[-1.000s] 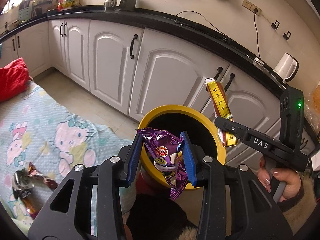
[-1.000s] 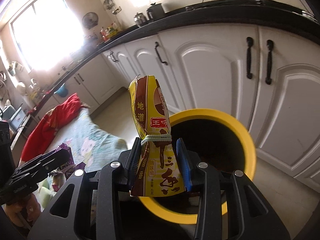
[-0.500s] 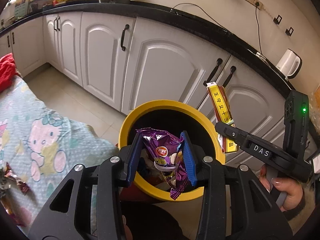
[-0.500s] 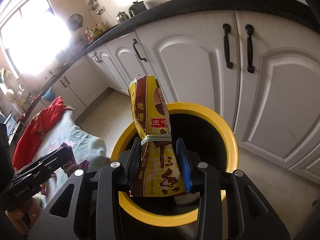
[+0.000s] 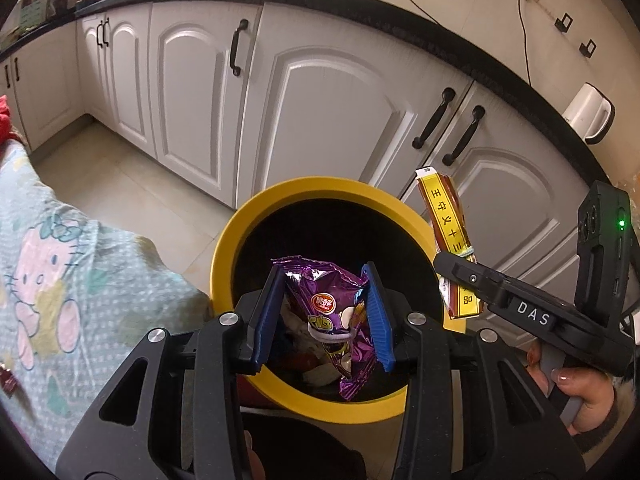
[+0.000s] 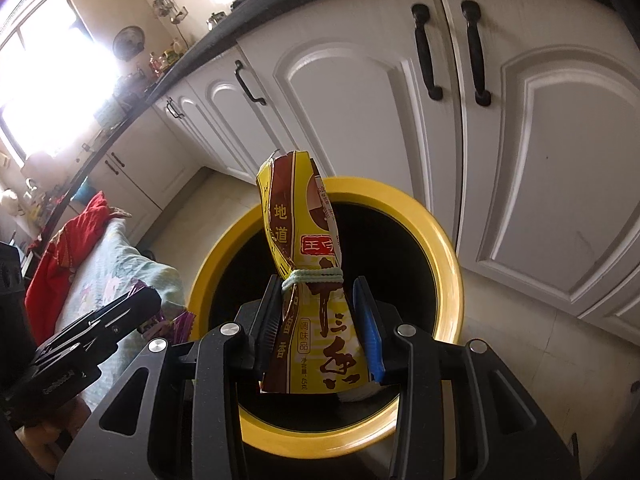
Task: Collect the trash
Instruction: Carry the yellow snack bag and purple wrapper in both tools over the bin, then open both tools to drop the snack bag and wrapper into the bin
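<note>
A: Since a second ago both hands have come down and in over the bin (image 5: 224, 256); its yellow rim fills more of each view, and less of the bedspread (image 5: 72, 264) shows.

B: What are the claws doing?

A: The left claw (image 5: 324, 312) is clamped on a purple snack bag (image 5: 340, 320), which hangs right over the dark opening. The right claw (image 6: 320, 320) grips a yellow-and-brown packet (image 6: 304, 240) at its lower half, top standing upright, also above the opening.

B: Why hold them like that?

A: I'd say so each wrapper falls straight in when the pads let go. Each is bound round the middle with a band, which probably keeps it compact and easy to pinch.

B: And why is the bin there?

A: It stands on the floor between the bed and the cupboards (image 5: 320, 112), close enough to reach from the bedspread.

B: Counts?

A: Two claws, two wrappers held, one bin. Some rubbish already lies inside; how many pieces, I cannot tell.
</note>
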Tool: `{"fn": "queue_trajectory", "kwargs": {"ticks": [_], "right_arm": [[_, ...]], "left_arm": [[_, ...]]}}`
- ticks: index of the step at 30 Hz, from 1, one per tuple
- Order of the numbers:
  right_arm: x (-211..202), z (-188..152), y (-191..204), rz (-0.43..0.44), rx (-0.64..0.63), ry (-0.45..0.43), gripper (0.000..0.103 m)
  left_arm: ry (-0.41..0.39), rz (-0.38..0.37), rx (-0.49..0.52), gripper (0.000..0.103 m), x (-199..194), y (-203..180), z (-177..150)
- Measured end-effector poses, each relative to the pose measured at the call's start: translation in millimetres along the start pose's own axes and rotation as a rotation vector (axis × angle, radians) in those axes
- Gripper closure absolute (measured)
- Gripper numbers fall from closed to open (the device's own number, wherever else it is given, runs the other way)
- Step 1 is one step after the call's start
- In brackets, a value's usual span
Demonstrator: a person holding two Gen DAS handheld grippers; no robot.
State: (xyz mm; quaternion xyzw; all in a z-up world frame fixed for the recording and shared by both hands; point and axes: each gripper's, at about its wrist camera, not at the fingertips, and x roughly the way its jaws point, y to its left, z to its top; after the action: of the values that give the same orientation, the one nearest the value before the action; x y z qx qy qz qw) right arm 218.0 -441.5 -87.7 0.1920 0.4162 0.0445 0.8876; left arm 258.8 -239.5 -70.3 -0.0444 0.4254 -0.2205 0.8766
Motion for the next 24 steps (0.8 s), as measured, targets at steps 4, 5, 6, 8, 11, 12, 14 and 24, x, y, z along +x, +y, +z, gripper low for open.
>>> {"fn": "queue_trajectory", "kwargs": {"ticks": [4,5,6,8,11,12,14,24], "right_arm": [[8.5,-3.7,-3.1,-0.001,0.011,0.02,0.068],[10.1,-4.3,-3.6,-0.001,0.014,0.024,0.068],[11.3,-4.2,-4.1,-0.001,0.016,0.025,0.068],[13.2,-4.7,-5.6,-0.003,0.02,0.027,0.068],[16.2,-5.5,-7.4,-0.003,0.031,0.033,0.067],[17.5,-4.9,-8.7,-0.002,0.035,0.035,0.067],[18.9,-5.3,-10.3,-0.002,0.044,0.037,0.066],[10.9,-2.8,-20.1,-0.022,0.086,0.004,0.056]], "left_arm": [[0.017,-0.004,-0.003,0.07,10.2,-0.4,-2.4],[0.021,-0.005,-0.005,0.07,12.4,-0.2,-3.2],[0.025,-0.008,-0.005,0.07,14.7,-0.2,-4.1],[0.03,-0.007,-0.005,0.07,18.1,-0.4,-5.3],[0.039,-0.004,-0.009,0.07,23.0,1.9,-6.5],[0.042,-0.004,-0.011,0.07,24.6,3.1,-6.8],[0.045,-0.002,-0.015,0.069,25.9,4.8,-7.4],[0.035,0.02,-0.041,0.037,18.6,15.5,-8.2]]}}
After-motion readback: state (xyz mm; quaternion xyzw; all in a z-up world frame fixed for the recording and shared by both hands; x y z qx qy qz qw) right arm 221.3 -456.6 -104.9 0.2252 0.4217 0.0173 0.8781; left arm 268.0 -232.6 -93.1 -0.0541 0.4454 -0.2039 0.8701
